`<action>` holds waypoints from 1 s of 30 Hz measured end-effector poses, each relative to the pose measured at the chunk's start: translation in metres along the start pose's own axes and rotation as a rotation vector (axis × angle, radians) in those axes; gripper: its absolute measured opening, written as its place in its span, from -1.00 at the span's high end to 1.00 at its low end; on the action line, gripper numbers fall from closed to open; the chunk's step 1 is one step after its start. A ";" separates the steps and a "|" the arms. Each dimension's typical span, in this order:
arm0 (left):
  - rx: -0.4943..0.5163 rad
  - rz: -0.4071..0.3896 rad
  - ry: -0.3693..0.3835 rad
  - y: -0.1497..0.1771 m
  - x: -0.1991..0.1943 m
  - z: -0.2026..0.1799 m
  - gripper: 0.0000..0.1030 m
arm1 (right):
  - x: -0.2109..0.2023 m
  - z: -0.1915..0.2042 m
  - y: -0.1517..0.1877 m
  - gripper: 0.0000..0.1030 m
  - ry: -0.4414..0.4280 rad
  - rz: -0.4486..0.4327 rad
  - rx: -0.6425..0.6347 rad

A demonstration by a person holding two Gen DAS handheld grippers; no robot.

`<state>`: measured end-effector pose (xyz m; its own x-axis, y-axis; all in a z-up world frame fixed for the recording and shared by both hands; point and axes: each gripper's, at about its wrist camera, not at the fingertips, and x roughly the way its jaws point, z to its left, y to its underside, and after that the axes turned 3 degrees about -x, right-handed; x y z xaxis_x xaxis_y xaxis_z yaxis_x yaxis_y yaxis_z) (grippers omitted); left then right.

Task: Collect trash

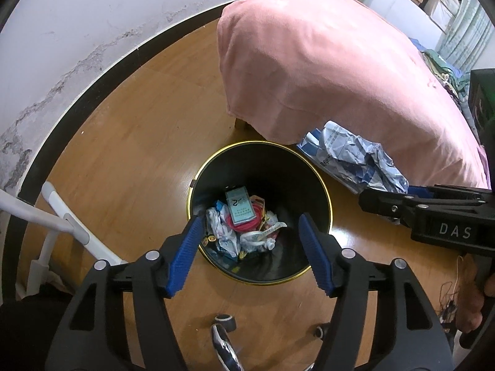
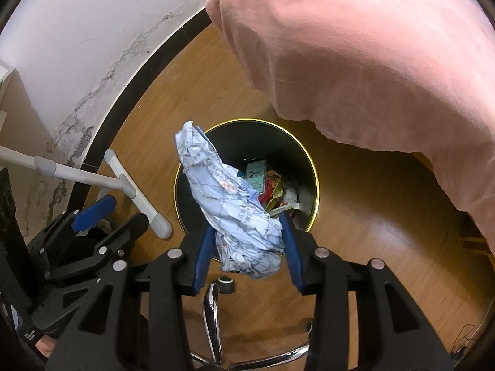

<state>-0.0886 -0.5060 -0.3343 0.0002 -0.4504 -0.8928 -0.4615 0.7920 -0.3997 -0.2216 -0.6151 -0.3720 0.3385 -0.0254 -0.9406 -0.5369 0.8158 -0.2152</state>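
A black trash bin with a gold rim (image 1: 324, 191) (image 2: 314, 167) stands on the wooden floor, holding several wrappers and a green card pack (image 1: 239, 208) (image 2: 256, 174). My left gripper (image 1: 250, 224) hangs open right above the bin with nothing between its blue pads. My right gripper (image 2: 247, 235) is shut on a crumpled blue-and-white plastic bag (image 2: 235, 210), which hangs over the bin's near left rim. In the left wrist view that bag (image 1: 355, 157) and the right gripper (image 1: 383, 199) show at the right, beside the bin.
A pink blanket (image 1: 324, 71) (image 2: 371, 61) drapes over furniture just behind the bin. A white tube frame (image 1: 65, 219) (image 2: 136, 191) lies on the floor at the left by the wall. A chrome chair base with casters (image 1: 224, 321) (image 2: 213, 306) sits below the grippers. Thin cables (image 1: 448, 296) trail at the right.
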 end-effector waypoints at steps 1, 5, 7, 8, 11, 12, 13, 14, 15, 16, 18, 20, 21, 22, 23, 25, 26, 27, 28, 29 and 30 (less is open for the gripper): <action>-0.001 -0.001 0.000 0.001 -0.001 0.001 -0.26 | 0.000 0.000 0.000 0.19 -0.002 0.000 0.000; -0.016 -0.011 -0.003 0.000 -0.006 0.001 -0.37 | -0.003 0.000 -0.002 -0.13 -0.014 -0.011 0.008; -0.017 -0.015 0.004 0.001 -0.011 0.000 -0.37 | -0.009 0.001 -0.002 -0.60 -0.012 -0.039 0.016; -0.015 -0.015 0.010 0.000 -0.014 -0.002 -0.37 | -0.013 0.001 -0.002 -0.64 -0.007 -0.058 0.017; 0.020 -0.039 0.017 0.000 -0.028 -0.010 -0.54 | -0.023 0.001 -0.004 -0.64 -0.006 -0.078 0.024; 0.034 -0.049 0.009 -0.002 -0.035 -0.013 -0.63 | -0.026 0.000 -0.005 -0.66 -0.004 -0.085 0.027; 0.045 -0.060 0.001 -0.004 -0.042 -0.016 -0.67 | -0.033 -0.003 -0.007 -0.69 0.000 -0.099 0.028; 0.058 -0.077 -0.011 -0.007 -0.053 -0.020 -0.77 | -0.039 -0.005 -0.009 -0.75 0.006 -0.113 0.027; 0.066 -0.092 -0.020 -0.009 -0.062 -0.023 -0.81 | -0.048 -0.008 -0.010 -0.81 0.015 -0.134 0.026; 0.081 -0.119 -0.027 -0.013 -0.075 -0.026 -0.81 | -0.060 -0.011 -0.012 -0.84 0.025 -0.164 0.026; 0.101 -0.169 -0.036 -0.020 -0.105 -0.032 -0.86 | -0.083 -0.016 -0.016 -0.86 0.052 -0.217 0.030; 0.102 -0.223 -0.031 -0.028 -0.141 -0.036 -0.87 | -0.114 -0.017 -0.020 -0.86 0.066 -0.282 0.034; 0.104 -0.251 -0.030 -0.031 -0.163 -0.037 -0.87 | -0.125 -0.016 -0.022 -0.86 0.066 -0.306 0.032; 0.110 -0.279 -0.041 -0.033 -0.184 -0.037 -0.87 | -0.141 -0.010 -0.024 -0.86 0.067 -0.341 0.023; 0.116 -0.306 -0.059 -0.033 -0.203 -0.036 -0.87 | -0.154 -0.003 -0.026 -0.86 0.067 -0.364 0.012; 0.116 -0.368 -0.103 -0.028 -0.247 -0.027 -0.87 | -0.181 0.020 -0.031 -0.86 0.043 -0.403 -0.017; 0.103 -0.389 -0.117 -0.024 -0.265 -0.020 -0.87 | -0.190 0.034 -0.033 -0.86 0.018 -0.413 -0.041; 0.078 -0.411 -0.138 -0.018 -0.286 -0.009 -0.87 | -0.201 0.054 -0.034 -0.86 -0.011 -0.426 -0.081; 0.044 -0.430 -0.164 -0.012 -0.306 0.006 -0.87 | -0.213 0.081 -0.034 -0.86 -0.038 -0.447 -0.135; 0.013 -0.444 -0.191 -0.005 -0.321 0.019 -0.87 | -0.222 0.103 -0.033 -0.86 -0.061 -0.468 -0.182; -0.026 -0.452 -0.236 0.004 -0.339 0.037 -0.87 | -0.231 0.129 -0.032 -0.86 -0.095 -0.488 -0.236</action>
<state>-0.0573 -0.3352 -0.0410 0.4041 -0.6382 -0.6553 -0.3904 0.5275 -0.7545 -0.1828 -0.5603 -0.1136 0.6536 -0.3072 -0.6917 -0.4551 0.5707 -0.6835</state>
